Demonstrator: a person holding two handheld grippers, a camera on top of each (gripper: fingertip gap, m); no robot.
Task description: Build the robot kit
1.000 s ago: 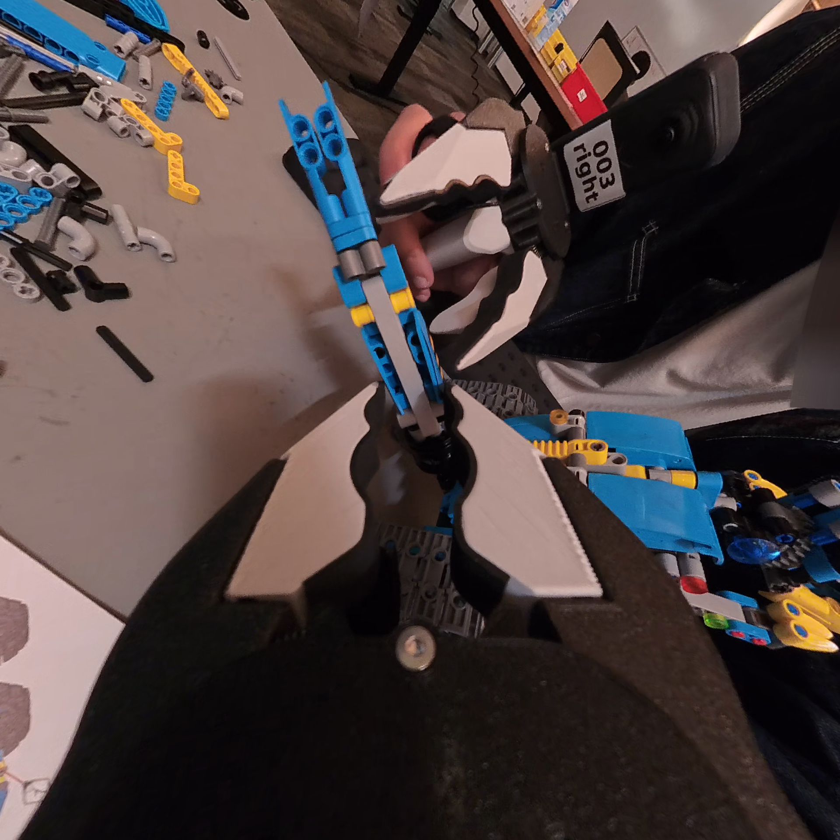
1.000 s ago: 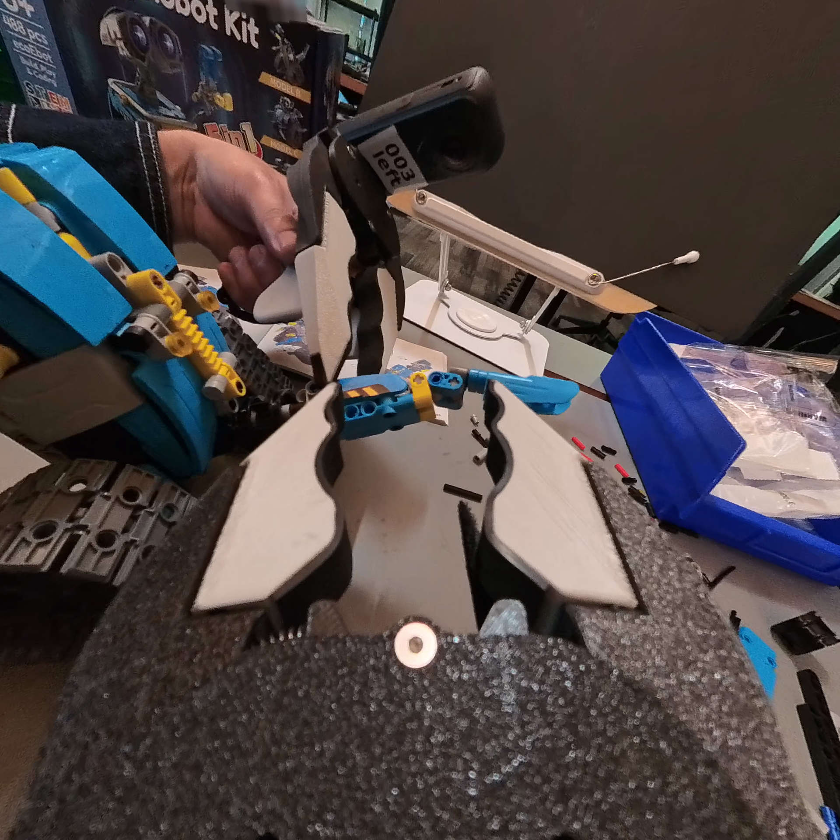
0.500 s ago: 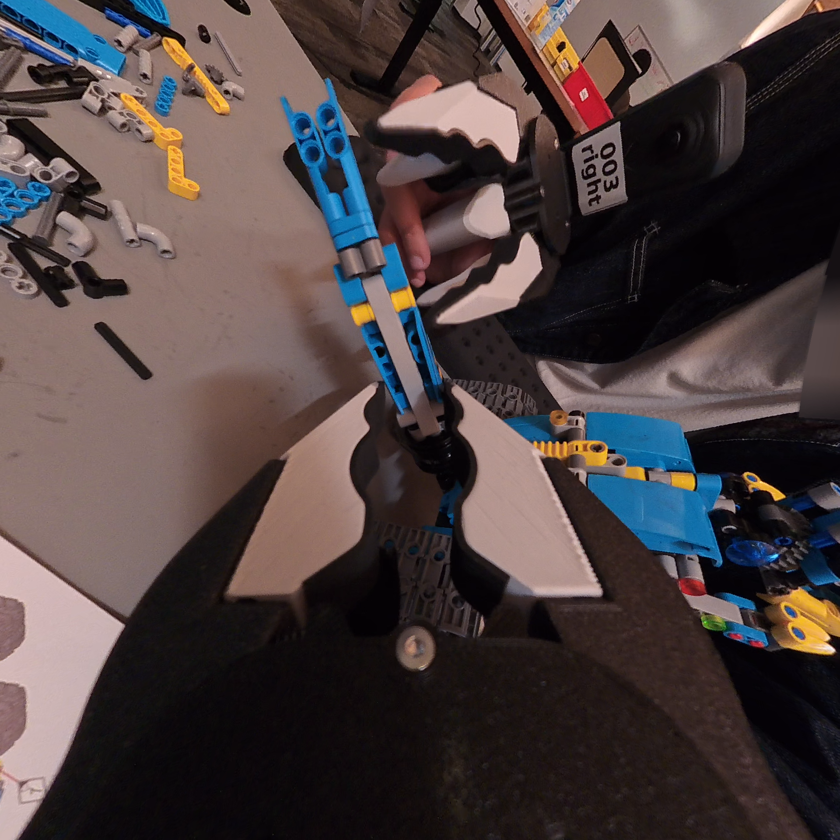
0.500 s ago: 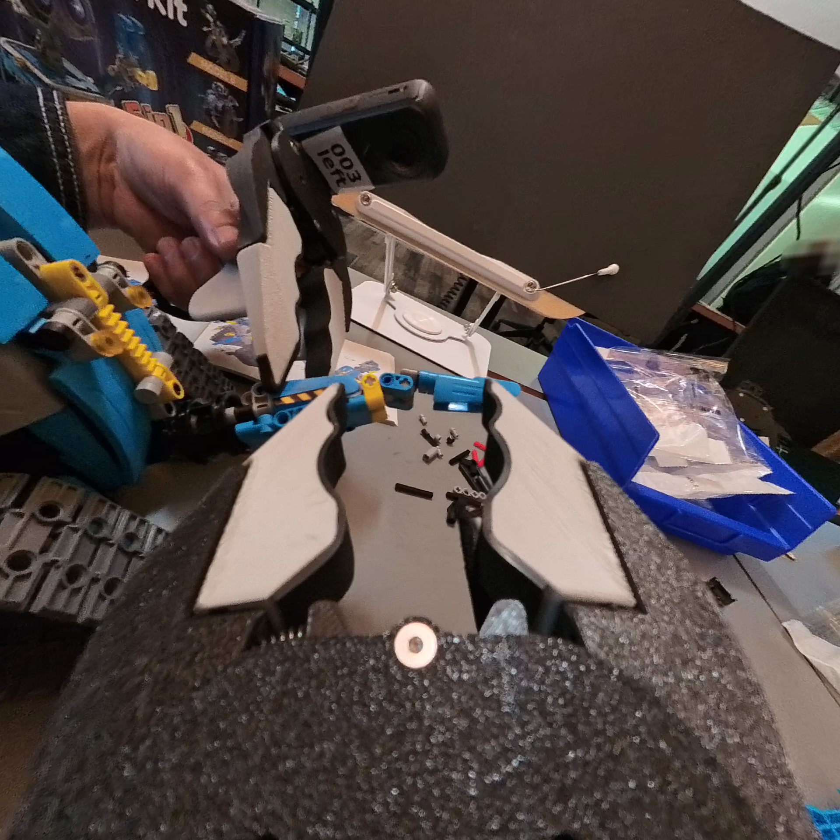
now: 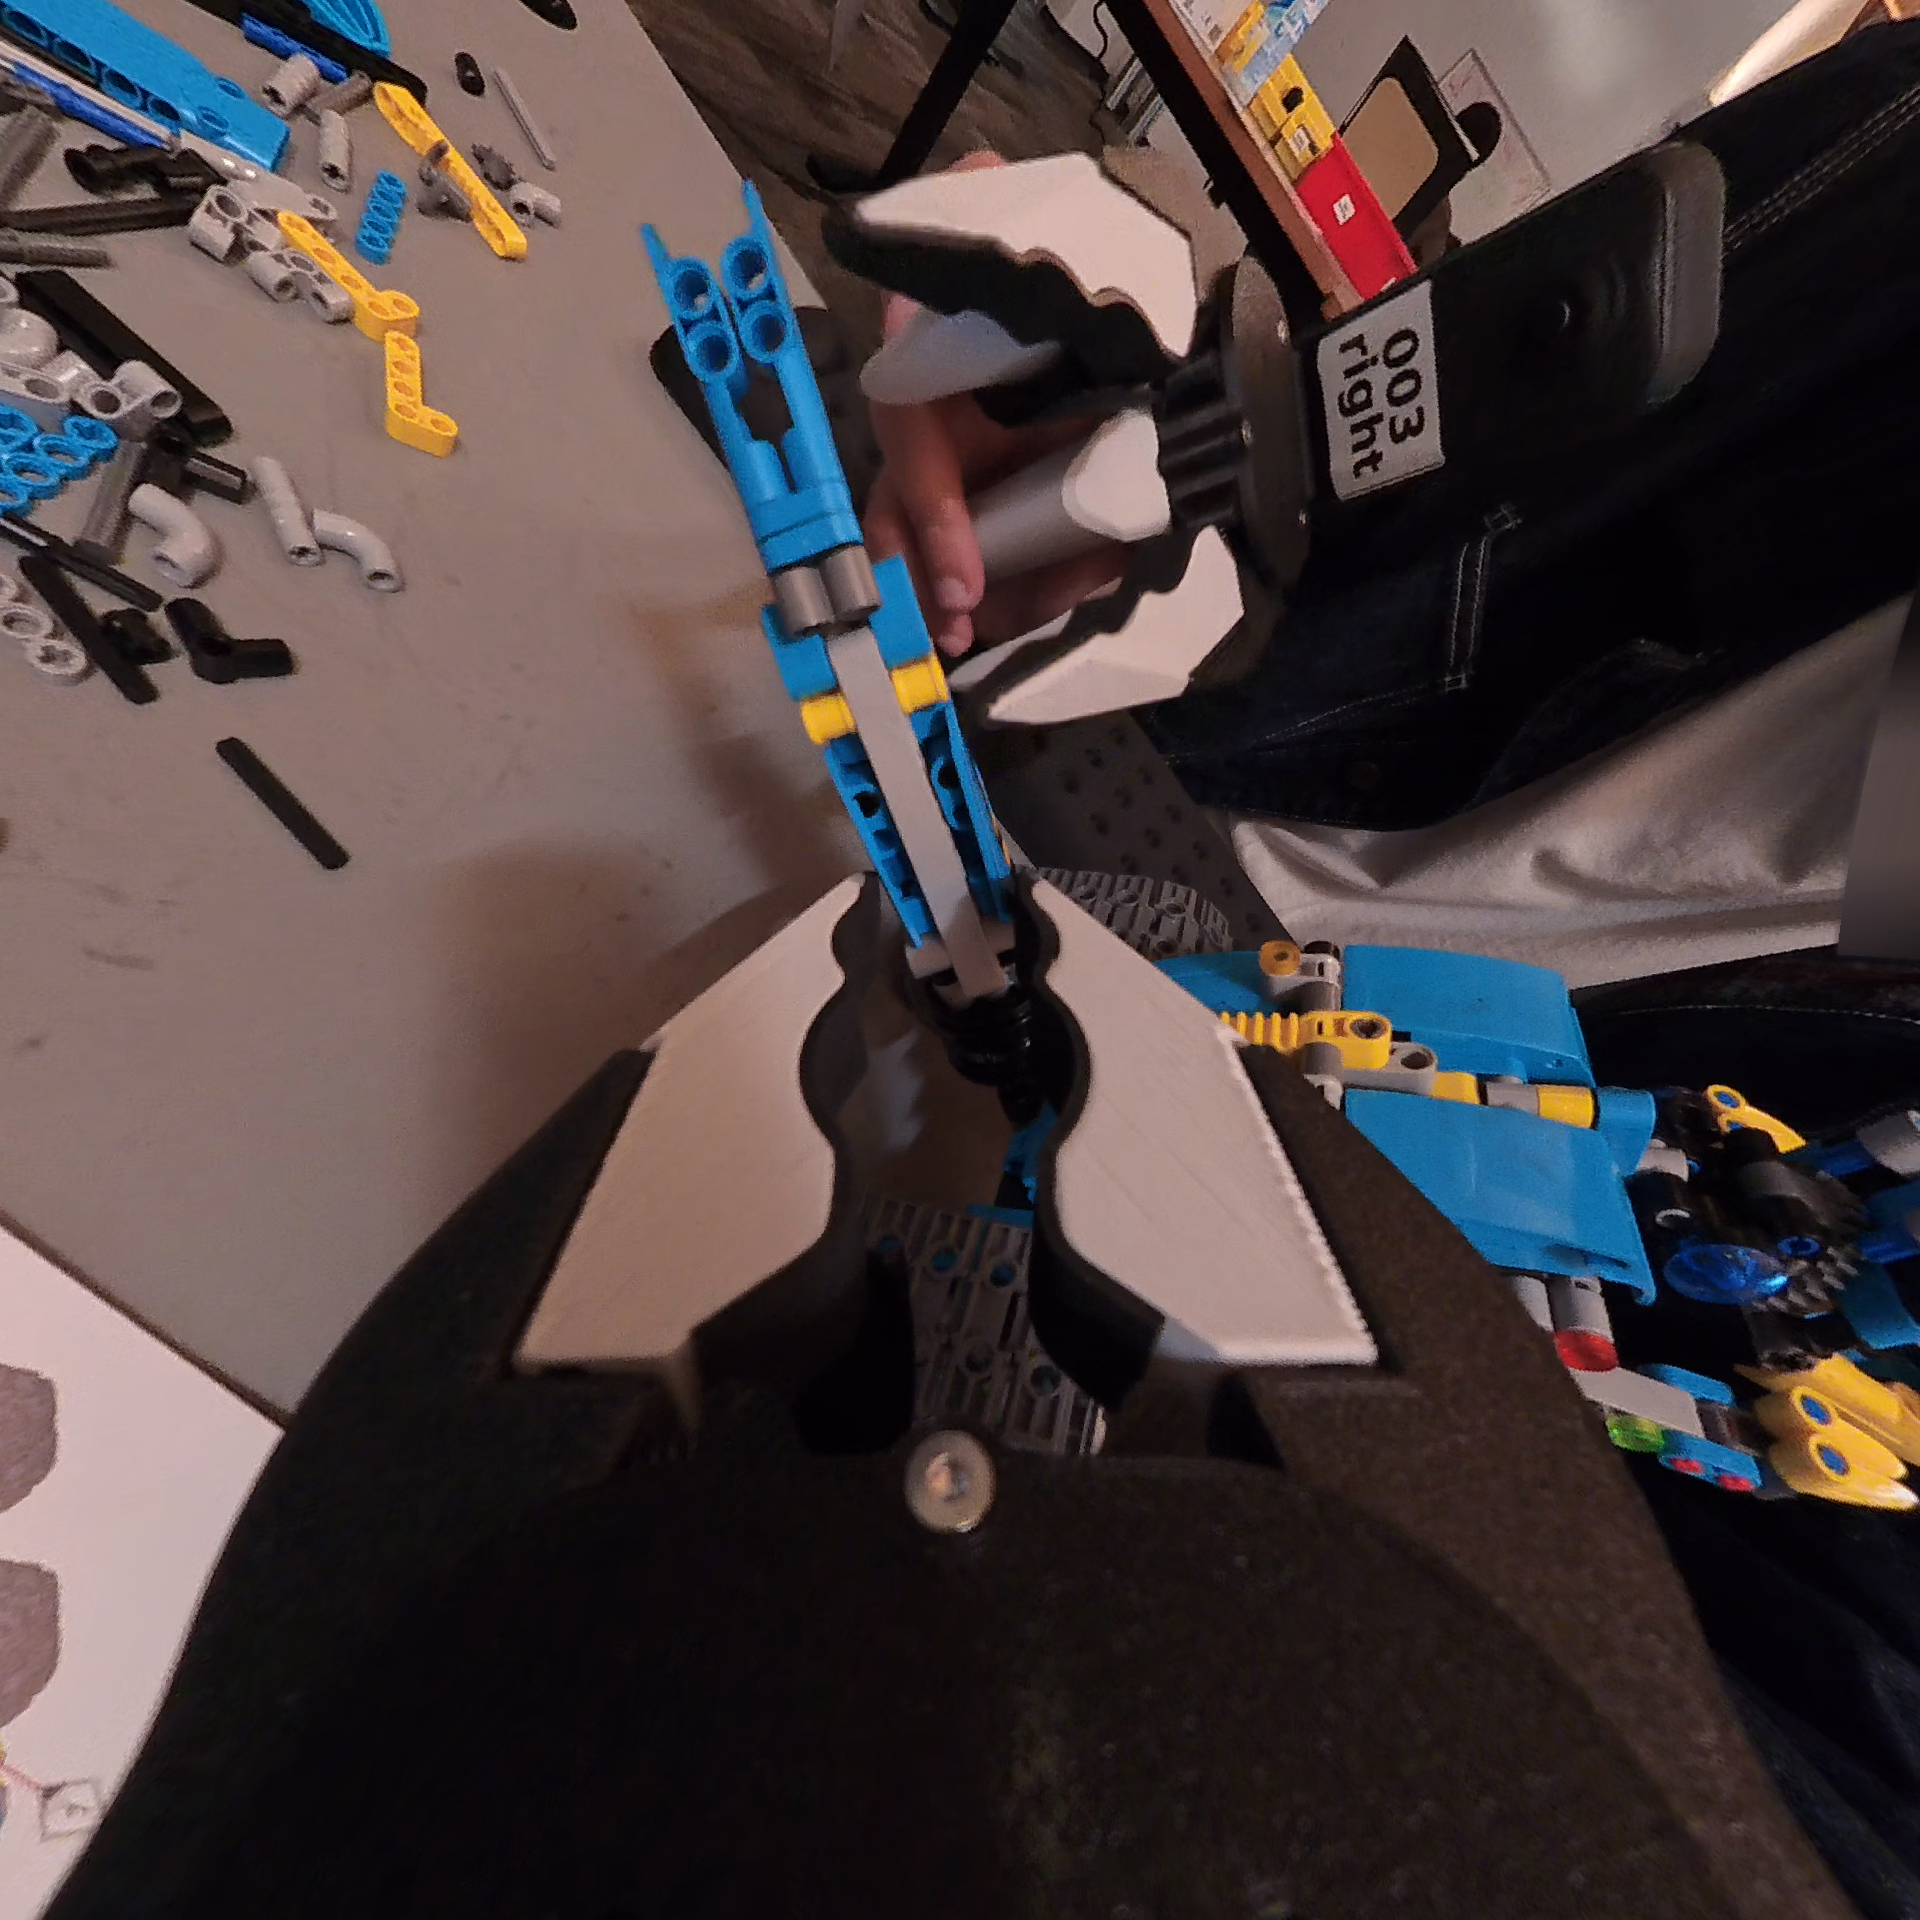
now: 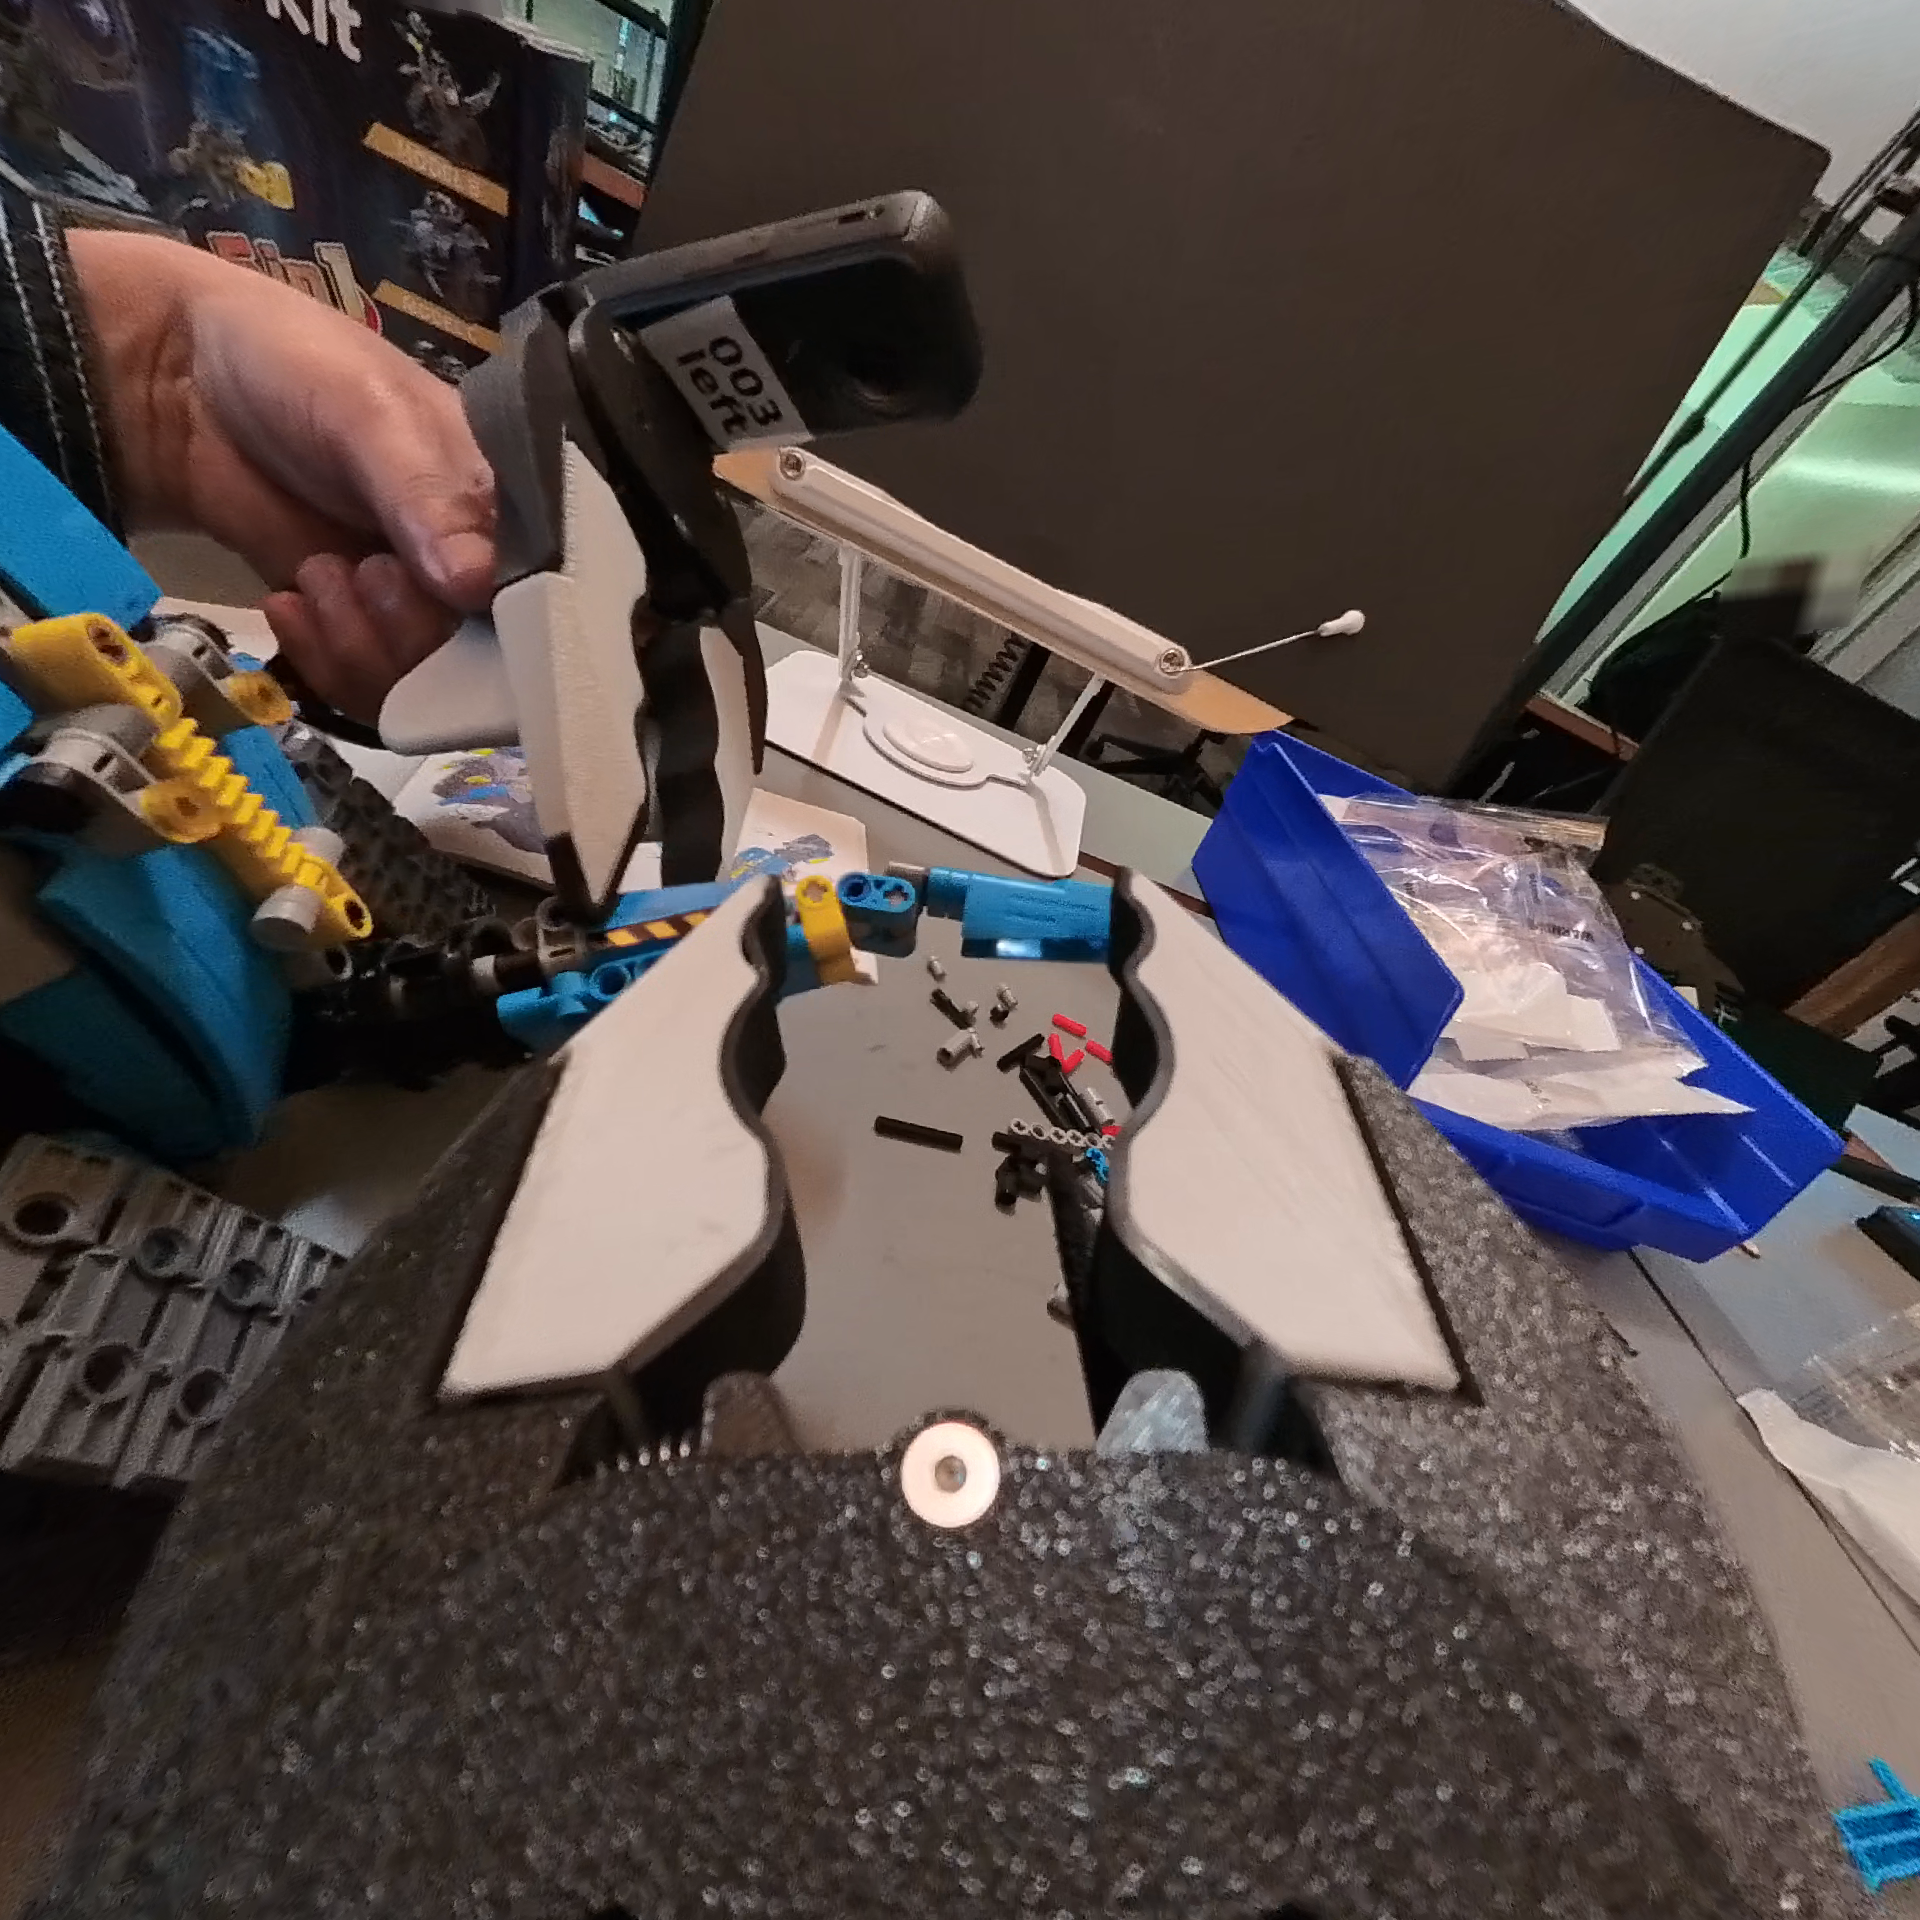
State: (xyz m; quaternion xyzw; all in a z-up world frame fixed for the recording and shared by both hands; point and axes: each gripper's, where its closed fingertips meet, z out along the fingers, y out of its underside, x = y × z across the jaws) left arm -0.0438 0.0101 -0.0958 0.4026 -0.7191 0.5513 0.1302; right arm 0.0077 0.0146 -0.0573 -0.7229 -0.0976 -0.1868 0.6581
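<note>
Fingers [image 5: 727,1122] of left gripper [image 5: 940,966] pinched on blue brick arm [image 5: 831,582] at its grey base end.
Right of that arm: blue tracked model [image 5: 1475,1122], joined there. Right gripper [image 5: 997,499] beside arm, spread wide, empty. Likely light, stiff, joints apt to pop; best gripped near base.

White printed labels sit on each gripper's camera mount [image 5: 1377,400]; large lettering marks the kit box [image 6: 312,156].
</note>
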